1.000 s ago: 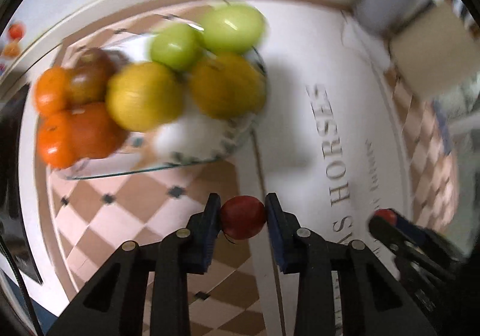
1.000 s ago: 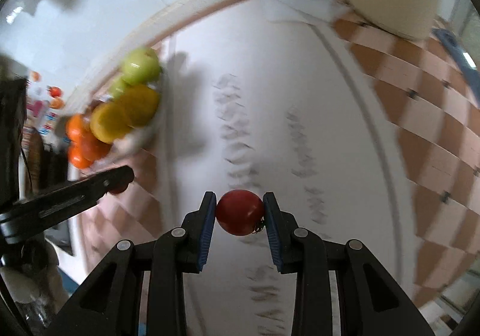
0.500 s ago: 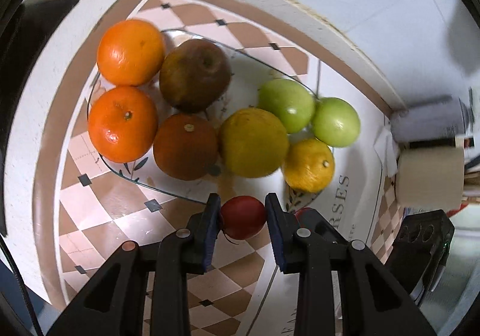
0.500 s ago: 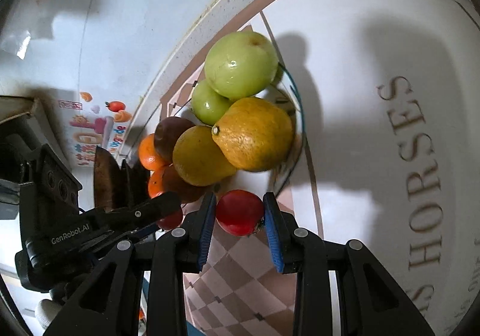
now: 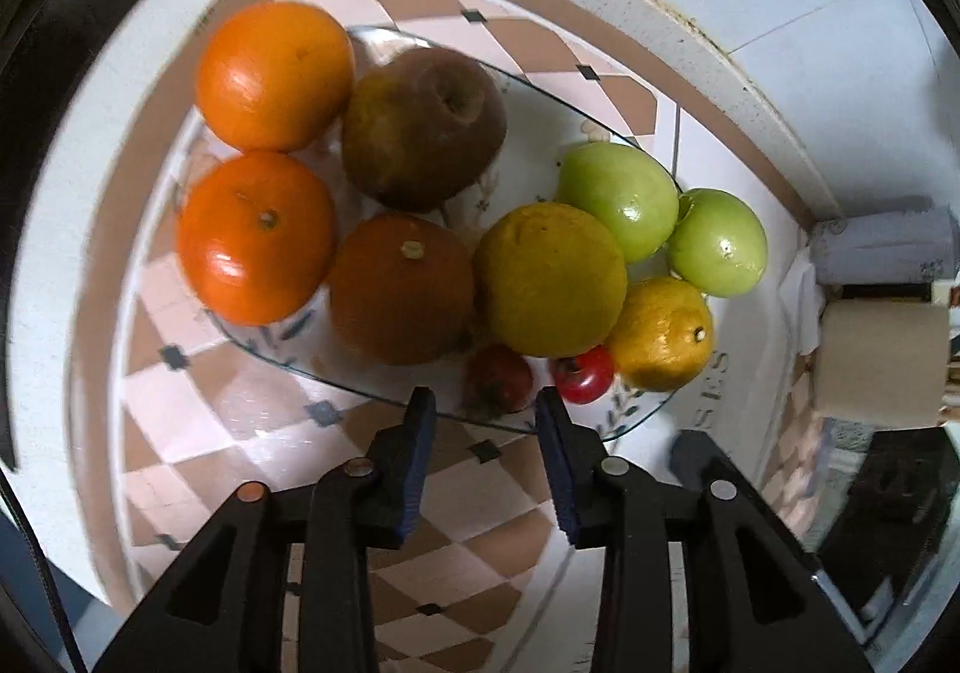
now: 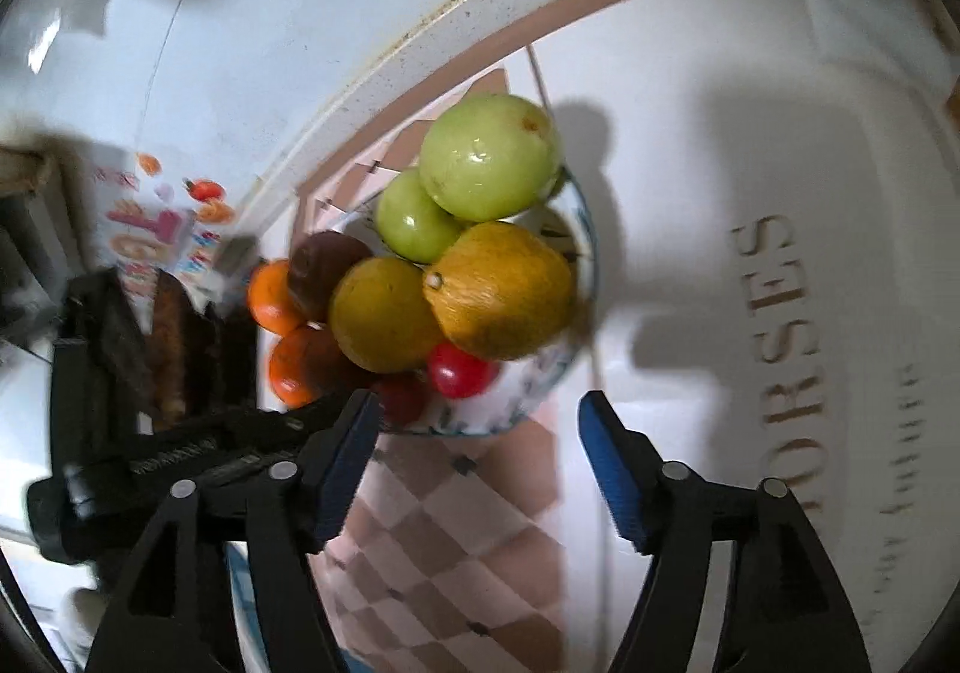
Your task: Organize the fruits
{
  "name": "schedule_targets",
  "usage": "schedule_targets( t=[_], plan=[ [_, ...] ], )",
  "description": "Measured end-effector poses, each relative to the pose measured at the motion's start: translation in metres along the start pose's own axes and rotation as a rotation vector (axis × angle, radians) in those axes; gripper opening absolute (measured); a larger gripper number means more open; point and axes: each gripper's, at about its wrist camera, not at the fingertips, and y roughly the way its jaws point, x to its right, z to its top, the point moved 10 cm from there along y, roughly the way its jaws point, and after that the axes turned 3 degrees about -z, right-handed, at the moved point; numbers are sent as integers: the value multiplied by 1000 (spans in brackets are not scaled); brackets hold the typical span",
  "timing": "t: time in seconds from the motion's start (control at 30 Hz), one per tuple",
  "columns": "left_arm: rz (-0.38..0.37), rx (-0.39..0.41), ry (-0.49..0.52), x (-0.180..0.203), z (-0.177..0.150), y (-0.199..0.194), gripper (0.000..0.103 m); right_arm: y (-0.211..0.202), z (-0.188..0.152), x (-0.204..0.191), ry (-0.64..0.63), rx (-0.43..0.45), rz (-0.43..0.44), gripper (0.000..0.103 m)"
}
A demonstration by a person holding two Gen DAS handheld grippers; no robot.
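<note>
A glass plate [image 5: 288, 358] holds oranges [image 5: 258, 235], a brown fruit [image 5: 423, 126], yellow citrus [image 5: 549, 280] and green fruits [image 5: 621, 199]. Two small red fruits [image 5: 501, 376] [image 5: 585, 373] lie at its near edge. My left gripper [image 5: 486, 430] is open and empty just short of them. In the right wrist view the plate [image 6: 540, 379] shows with both red fruits [image 6: 459, 370] [image 6: 405, 397]. My right gripper [image 6: 477, 454] is wide open and empty in front of the plate. The left gripper's body [image 6: 180, 451] shows at left.
The plate stands on a checkered brown and pink mat [image 5: 240, 421] on a white counter with printed lettering [image 6: 780, 361]. A wall edge [image 5: 690, 30] runs behind. A paper roll [image 5: 882, 361] and a grey object [image 5: 888, 247] stand at the right.
Both grippers were shut on small red fruits over the plate's edge. Both have opened, and the two red fruits now lie on the plate.
</note>
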Motion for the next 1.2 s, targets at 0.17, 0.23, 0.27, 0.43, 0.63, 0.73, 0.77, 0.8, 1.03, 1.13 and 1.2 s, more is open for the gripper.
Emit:
schedule_targets(
  t=[0.17, 0.23, 0.27, 0.43, 0.63, 0.73, 0.77, 0.8, 1.03, 1.13, 1.2],
  plan=[
    [149, 106, 87, -12, 0, -25, 73, -19, -4, 7, -137, 35, -236, 93],
    [209, 136, 117, -18, 0, -34, 83, -25, -5, 4, -187, 53, -306, 95],
    [247, 153, 131, -22, 0, -38, 91, -29, -5, 0, -213, 68, -334, 95],
    [334, 219, 160, -36, -4, -61, 93, -46, -8, -13, -269, 121, -392, 96],
    [339, 295, 183, -39, -16, -93, 93, -74, -16, -39, -283, 176, -420, 96],
    [348, 345, 207, -38, -26, -114, 93, -94, -25, -50, -279, 210, -426, 96],
    [350, 358, 216, -38, -30, -120, 93, -100, -29, -54, -281, 223, -431, 96],
    [352, 374, 228, -38, -37, -128, 93, -106, -34, -58, -283, 237, -435, 96],
    [323, 455, 281, -38, -78, -176, 93, -156, -79, -85, -290, 315, -443, 99],
    [299, 496, 299, -37, -96, -199, 93, -183, -103, -100, -300, 357, -441, 99],
    [284, 520, 312, -36, -109, -214, 93, -196, -116, -108, -304, 376, -439, 99]
  ],
)
